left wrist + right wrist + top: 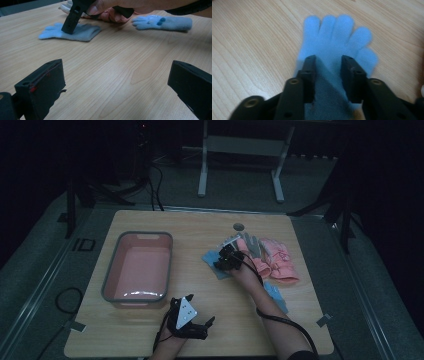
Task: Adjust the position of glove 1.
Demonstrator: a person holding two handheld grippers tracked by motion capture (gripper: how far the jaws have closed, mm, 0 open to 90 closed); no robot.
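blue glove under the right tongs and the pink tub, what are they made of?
Blue glove: looks like knit or fleece fabric, matte and fuzzy at the edges, creasing between the right tongs. Pink tub: probably moulded plastic, smooth, with a light sheen on its floor and a grey rim.

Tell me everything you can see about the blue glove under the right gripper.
The blue glove is light blue, soft and fuzzy like fleece or knit. It lies flat on the wooden table, its five fingers spread and pointing away from the right gripper. That gripper's black jaws press down on its palm, with cloth between them. A pink glove lies just beside it.
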